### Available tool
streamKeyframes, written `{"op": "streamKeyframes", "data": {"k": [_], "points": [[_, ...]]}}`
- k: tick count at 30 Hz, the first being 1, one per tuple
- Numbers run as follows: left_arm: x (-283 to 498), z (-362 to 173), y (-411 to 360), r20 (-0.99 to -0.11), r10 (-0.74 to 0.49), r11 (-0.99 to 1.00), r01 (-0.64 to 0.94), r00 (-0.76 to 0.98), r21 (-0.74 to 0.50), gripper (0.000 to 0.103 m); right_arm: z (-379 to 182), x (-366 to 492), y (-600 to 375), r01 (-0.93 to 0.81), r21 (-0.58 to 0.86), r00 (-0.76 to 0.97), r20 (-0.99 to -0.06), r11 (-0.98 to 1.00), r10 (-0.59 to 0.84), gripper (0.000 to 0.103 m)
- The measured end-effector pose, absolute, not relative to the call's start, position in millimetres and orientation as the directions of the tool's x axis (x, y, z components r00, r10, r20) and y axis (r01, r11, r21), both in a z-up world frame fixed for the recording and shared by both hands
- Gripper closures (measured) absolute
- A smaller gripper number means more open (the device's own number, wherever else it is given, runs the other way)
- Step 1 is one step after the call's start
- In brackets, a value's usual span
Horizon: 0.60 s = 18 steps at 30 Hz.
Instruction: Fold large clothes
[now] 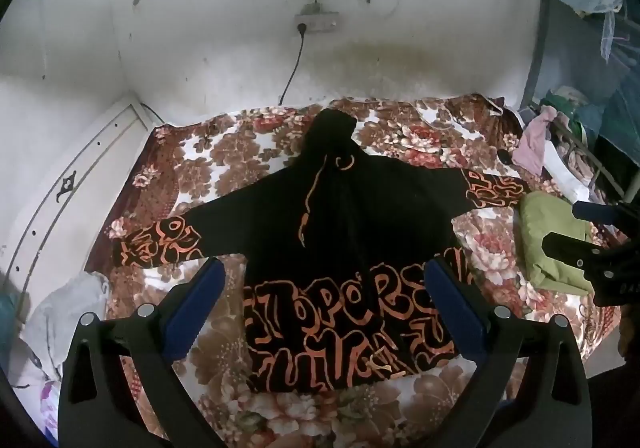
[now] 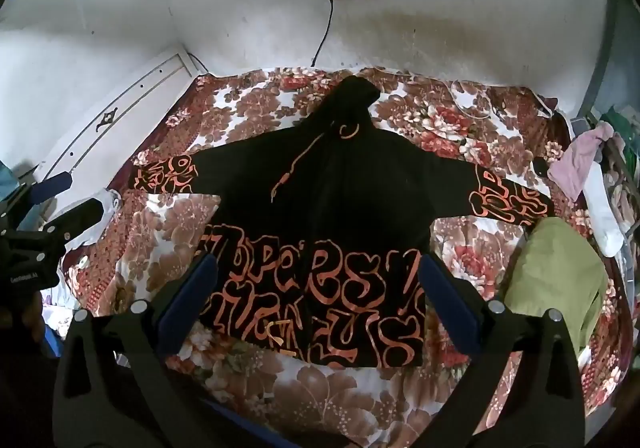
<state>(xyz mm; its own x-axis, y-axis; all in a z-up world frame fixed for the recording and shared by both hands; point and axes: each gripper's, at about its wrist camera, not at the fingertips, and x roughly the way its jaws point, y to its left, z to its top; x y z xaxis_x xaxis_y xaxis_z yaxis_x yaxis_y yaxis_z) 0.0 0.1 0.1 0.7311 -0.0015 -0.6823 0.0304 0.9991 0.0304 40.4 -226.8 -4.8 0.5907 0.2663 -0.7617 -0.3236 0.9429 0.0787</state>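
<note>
A black hoodie (image 1: 360, 208) with orange lettering lies spread flat on the floral bedspread (image 1: 224, 152), sleeves stretched out to both sides and the hood toward the wall. My left gripper (image 1: 326, 264) hovers open above the hoodie's lower hem, nothing between its blue pads. My right gripper (image 2: 320, 280) is also open, above the hem a little farther right, over the same hoodie (image 2: 360, 188). Each gripper shows at the edge of the other's view: the right gripper (image 1: 572, 226) near the right sleeve, the left gripper (image 2: 76, 194) near the left sleeve.
A folded green cloth (image 2: 560, 272) lies beside the hoodie's right sleeve. A pale grey garment (image 1: 68, 308) sits at the bed's left edge. Loose clothes (image 1: 536, 140) are piled at the far right. A power strip (image 1: 316, 22) with a cable hangs on the white wall.
</note>
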Motion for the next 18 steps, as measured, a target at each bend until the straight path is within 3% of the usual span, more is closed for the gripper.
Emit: {"op": "streamKeyframes", "data": {"k": [1, 18], "points": [[-0.2, 0.4, 0.2, -0.681, 0.002, 0.999, 0.028, 0.733, 0.033, 0.005, -7.0, 43.0, -226.2, -0.322, 0.084, 0.555, -0.79, 0.943, 0.259, 0.004], [-6.8, -6.8, 2.4, -0.692, -0.024, 0.999, 0.041, 0.721, 0.008, 0.005, -8.9, 42.0, -227.0, -0.331, 0.063, 0.583, -0.771, 0.942, 0.257, 0.005]]}}
